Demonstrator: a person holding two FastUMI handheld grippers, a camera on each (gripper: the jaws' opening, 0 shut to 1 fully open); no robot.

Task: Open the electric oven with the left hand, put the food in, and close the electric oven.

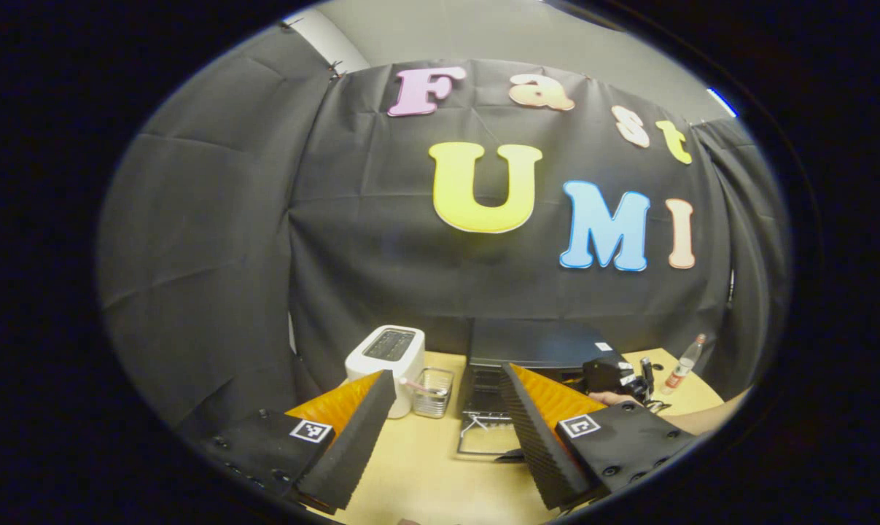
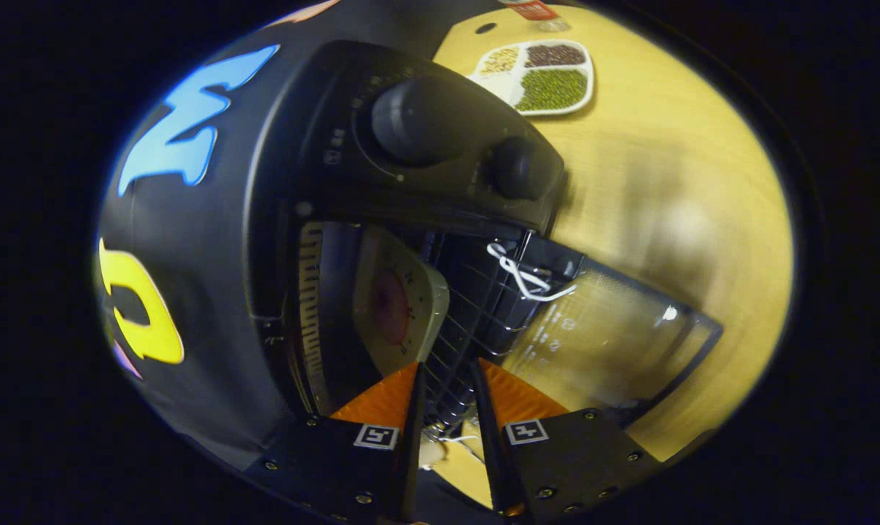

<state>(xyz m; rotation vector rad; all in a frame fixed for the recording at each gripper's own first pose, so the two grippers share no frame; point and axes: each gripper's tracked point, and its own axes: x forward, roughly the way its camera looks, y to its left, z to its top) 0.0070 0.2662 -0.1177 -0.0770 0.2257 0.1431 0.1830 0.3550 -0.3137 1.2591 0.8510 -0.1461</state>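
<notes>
the electric oven (image 2: pixel 213 240) stood with its glass door (image 2: pixel 614 343) dropped flat on the wooden table (image 2: pixel 673 175), and the food, a pale slice (image 2: pixel 396 306), sat inside on the wire rack (image 2: pixel 476 313). the right gripper (image 2: pixel 447 394) hung at the rack's front edge, fingers nearly together; i could not tell if they pinched the wire. a careless pull might drag rack and food out. the left gripper (image 1: pixel 447 415) waited wide open, holding nothing, well back from the oven.

In the left gripper view we see the toaster (image 1: pixel 386 360) at lower centre on the surface (image 1: pixel 425 477), a small basket (image 1: pixel 434 392) right of it, then the oven (image 1: pixel 534 350), with a bottle (image 1: pixel 684 363) farthest right.
</notes>
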